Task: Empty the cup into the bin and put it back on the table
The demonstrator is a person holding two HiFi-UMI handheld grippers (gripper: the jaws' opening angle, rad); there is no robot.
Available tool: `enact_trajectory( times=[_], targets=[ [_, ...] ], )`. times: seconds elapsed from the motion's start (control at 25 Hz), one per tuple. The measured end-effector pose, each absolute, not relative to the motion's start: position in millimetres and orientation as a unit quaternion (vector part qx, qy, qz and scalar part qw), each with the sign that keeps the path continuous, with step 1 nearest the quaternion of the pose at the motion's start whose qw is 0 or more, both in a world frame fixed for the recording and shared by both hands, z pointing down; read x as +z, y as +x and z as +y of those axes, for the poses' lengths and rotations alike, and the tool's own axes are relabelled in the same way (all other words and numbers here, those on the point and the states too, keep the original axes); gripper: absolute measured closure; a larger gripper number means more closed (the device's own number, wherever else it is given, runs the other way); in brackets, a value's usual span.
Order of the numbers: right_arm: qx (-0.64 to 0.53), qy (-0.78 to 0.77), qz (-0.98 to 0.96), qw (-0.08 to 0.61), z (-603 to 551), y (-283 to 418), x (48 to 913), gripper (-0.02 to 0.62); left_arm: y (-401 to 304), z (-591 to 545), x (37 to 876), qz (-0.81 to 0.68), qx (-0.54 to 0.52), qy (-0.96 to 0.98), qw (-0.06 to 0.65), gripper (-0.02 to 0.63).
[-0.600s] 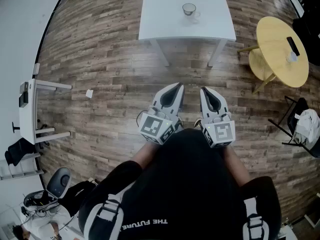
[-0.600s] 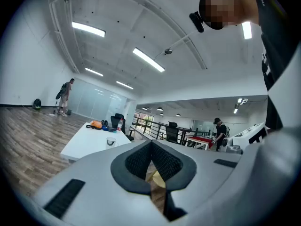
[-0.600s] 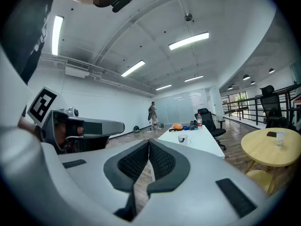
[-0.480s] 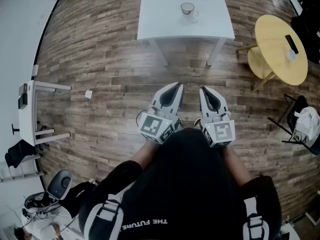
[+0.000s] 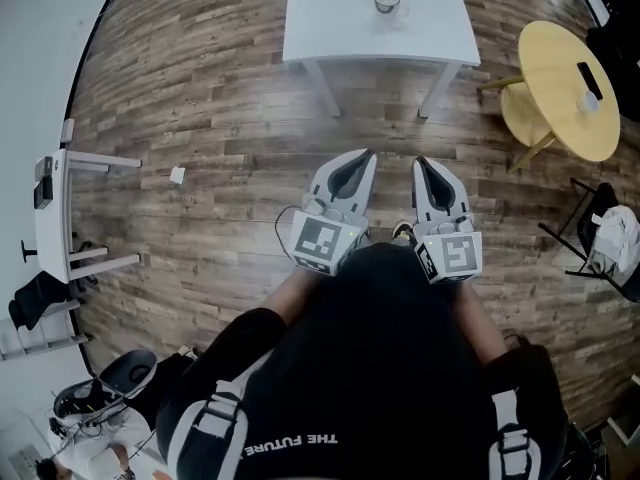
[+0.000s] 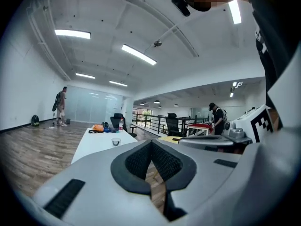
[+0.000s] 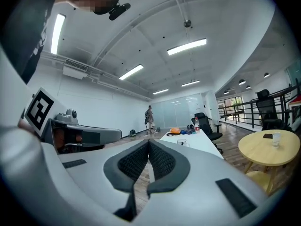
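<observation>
shift: cup (image 5: pixel 386 0) and table (image 5: pixel 330 38) sit higher in head view.
cup: on table, straight ahead, well apart.
left gripper (image 5: pixel 367 155): jaws together, empty.
right gripper (image 5: pixel 420 162): jaws together, empty; neither nearer.

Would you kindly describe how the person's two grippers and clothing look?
The left gripper and the right gripper are pale grey wedges tapering to a point, with black textured pads inside. Each carries a cube with black-and-white square markers at its rear. A thin dark cable loops beside the left one. The person wears a black top with white lettering.
</observation>
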State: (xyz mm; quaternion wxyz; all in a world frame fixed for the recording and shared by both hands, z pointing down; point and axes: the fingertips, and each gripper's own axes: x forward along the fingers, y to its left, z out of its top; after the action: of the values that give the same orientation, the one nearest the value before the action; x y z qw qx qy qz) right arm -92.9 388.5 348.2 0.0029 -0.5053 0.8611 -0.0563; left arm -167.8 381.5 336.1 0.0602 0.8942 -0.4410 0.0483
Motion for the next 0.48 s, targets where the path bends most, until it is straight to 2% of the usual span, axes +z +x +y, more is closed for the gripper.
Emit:
enact_trajectory(
  times=[0.48],
  targets=[
    [-0.035,-0.508,0.861,-0.004,358.9,-111.3,337.5,0.580,-192.4,349.7,324.3,-0.446,0.035,0.892,0.061,0.586]
  ],
)
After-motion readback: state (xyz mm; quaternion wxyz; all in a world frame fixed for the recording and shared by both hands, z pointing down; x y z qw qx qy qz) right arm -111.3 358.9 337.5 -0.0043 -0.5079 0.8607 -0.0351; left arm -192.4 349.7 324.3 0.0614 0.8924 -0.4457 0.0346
